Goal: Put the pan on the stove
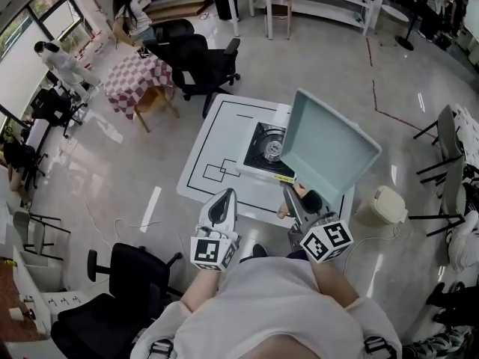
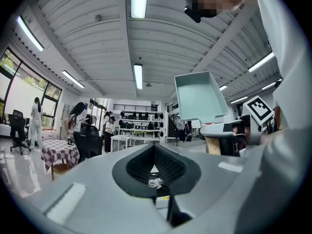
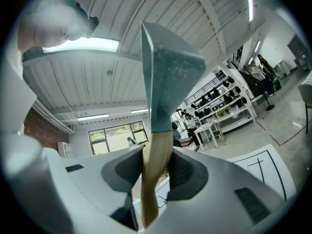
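Note:
A pale teal square pan [image 1: 325, 146] with a wooden handle [image 3: 153, 174] hangs tilted in the air over the right part of the white table [image 1: 217, 137]. My right gripper [image 1: 299, 200] is shut on that handle, and the pan [image 3: 165, 72] rises steeply above its jaws. Partly hidden under the pan's left edge, the portable stove [image 1: 267, 146] sits on the table with its black top and round burner showing. At the table's near edge my left gripper [image 1: 222, 200] is shut with nothing in it. The left gripper view has the pan [image 2: 200, 96] up to its right.
Black lines mark the table top left of the stove. Black office chairs [image 1: 202, 62] and a checked table [image 1: 138, 81] stand beyond it, with people at the far left. A white bin [image 1: 385, 204] sits on the floor at right, a black chair [image 1: 123, 290] near my left.

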